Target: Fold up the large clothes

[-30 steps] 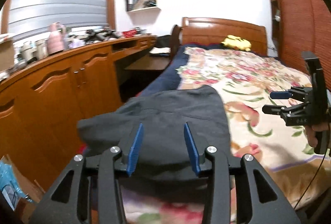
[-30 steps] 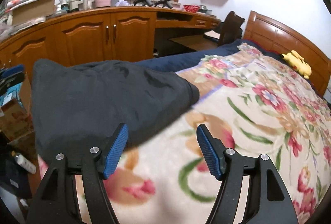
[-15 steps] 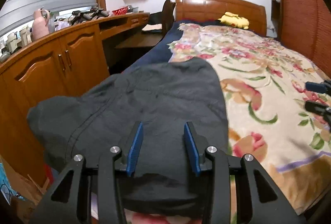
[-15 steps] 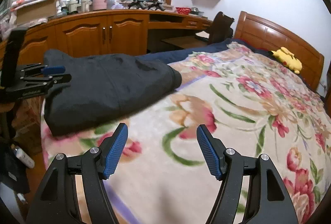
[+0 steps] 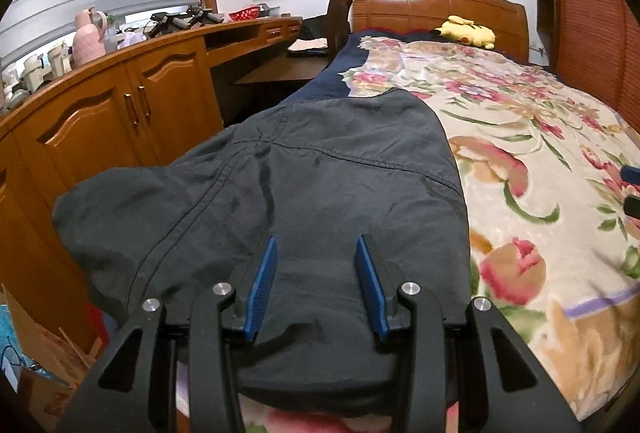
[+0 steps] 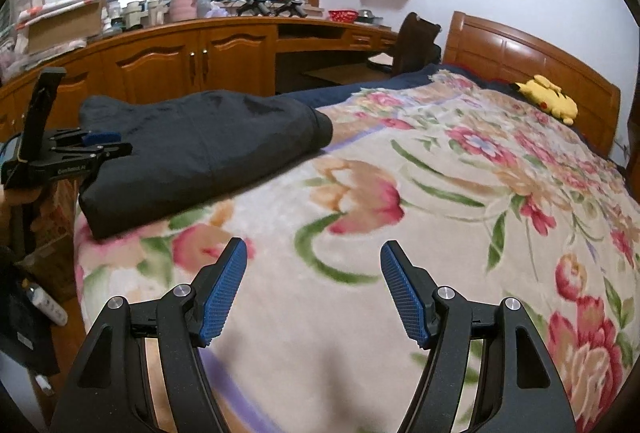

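A dark grey folded garment (image 5: 304, 193) lies on the near left corner of the bed, over the floral blanket (image 5: 532, 153). My left gripper (image 5: 316, 245) is open and empty, its jaws above the garment's near end. In the right wrist view the garment (image 6: 200, 149) lies at the left, and the left gripper (image 6: 108, 145) shows beside its near edge. My right gripper (image 6: 312, 253) is open and empty over the bare blanket (image 6: 440, 193), to the right of the garment. Its tips just show at the right edge of the left wrist view (image 5: 632, 189).
A wooden cabinet and desk (image 5: 132, 101) run along the bed's left side, with a narrow gap. A yellow plush toy (image 5: 466, 31) lies by the headboard (image 5: 436, 5). Boxes and clutter (image 6: 36, 297) sit on the floor by the bed's corner.
My left gripper has come in lower and closer over the garment. My right gripper has drawn away to the right, off the garment and over bare blanket. Both stayed open.
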`<state>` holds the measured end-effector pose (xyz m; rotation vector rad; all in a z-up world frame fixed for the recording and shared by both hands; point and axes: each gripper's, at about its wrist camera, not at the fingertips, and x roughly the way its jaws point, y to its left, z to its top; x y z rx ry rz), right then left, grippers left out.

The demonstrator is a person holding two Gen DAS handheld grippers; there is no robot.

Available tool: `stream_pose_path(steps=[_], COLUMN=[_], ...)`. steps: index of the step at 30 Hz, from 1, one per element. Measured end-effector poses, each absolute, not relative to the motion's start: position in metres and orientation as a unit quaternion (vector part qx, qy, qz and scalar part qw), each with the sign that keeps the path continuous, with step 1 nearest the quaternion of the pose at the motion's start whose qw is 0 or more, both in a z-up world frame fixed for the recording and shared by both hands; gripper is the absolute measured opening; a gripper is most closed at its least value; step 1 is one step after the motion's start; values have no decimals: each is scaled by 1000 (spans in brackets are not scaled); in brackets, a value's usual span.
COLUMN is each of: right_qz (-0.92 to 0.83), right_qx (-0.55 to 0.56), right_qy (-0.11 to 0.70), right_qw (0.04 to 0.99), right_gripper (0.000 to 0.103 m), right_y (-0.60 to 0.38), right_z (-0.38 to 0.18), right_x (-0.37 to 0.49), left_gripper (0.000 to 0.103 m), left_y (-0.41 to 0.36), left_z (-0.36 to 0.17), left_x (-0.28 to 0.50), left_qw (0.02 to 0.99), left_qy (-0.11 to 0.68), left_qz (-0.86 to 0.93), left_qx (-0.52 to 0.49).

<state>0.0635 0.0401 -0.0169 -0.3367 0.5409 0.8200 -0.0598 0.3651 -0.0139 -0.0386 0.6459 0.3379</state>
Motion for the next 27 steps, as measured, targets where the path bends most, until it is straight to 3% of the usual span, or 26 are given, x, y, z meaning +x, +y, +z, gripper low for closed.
stream_pose_path(steps=[27], right_qz=[366], right_qx=[-112], right_qy=[236], right_qw=[893], right_gripper=[86], right_y=[-57], right_z=[1], right_x=[40], left_gripper=[41], left_y=[215], left_z=[46], left_x=[-72], left_qw=[958], left_qy=[261], left_qz=[115], left_qx=[32])
